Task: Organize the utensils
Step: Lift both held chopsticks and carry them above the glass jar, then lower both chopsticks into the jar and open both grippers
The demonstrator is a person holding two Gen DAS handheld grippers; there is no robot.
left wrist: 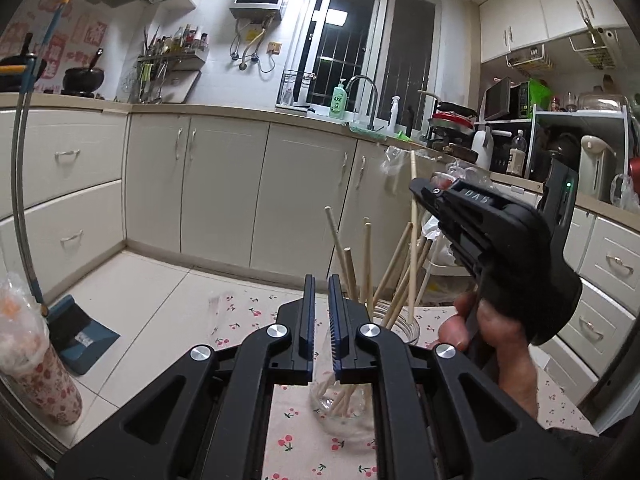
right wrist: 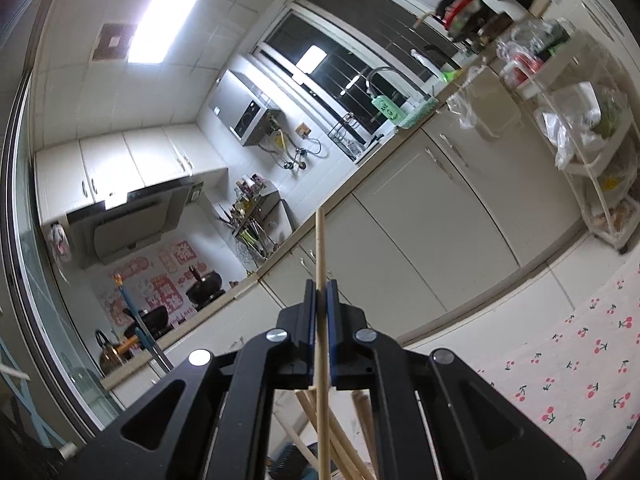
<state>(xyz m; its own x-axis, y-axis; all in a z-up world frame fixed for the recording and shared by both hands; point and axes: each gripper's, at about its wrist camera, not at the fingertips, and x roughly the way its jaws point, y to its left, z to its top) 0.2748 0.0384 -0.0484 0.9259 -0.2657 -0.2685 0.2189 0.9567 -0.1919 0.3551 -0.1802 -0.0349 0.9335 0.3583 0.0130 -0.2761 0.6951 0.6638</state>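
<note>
A clear glass jar [left wrist: 344,412] stands on the cherry-print tablecloth [left wrist: 296,440], and several wooden chopsticks [left wrist: 366,256] lean inside it. In the left wrist view my left gripper [left wrist: 322,284] sits just in front of the jar, shut, with nothing between its pads. A hand [left wrist: 504,344] holds my right gripper [left wrist: 418,188] over the jar from the right. It is shut on one chopstick [left wrist: 413,168], which stands upright with its lower end among the others. In the right wrist view that chopstick [right wrist: 320,240] runs straight up between the pads of the right gripper [right wrist: 320,286].
A pink floral container [left wrist: 48,380] wrapped in plastic stands at the table's left edge. A blue dustpan [left wrist: 80,336] rests on the tiled floor below it. Beige cabinets [left wrist: 224,192] line the far wall, and a cluttered counter [left wrist: 520,152] runs along the right.
</note>
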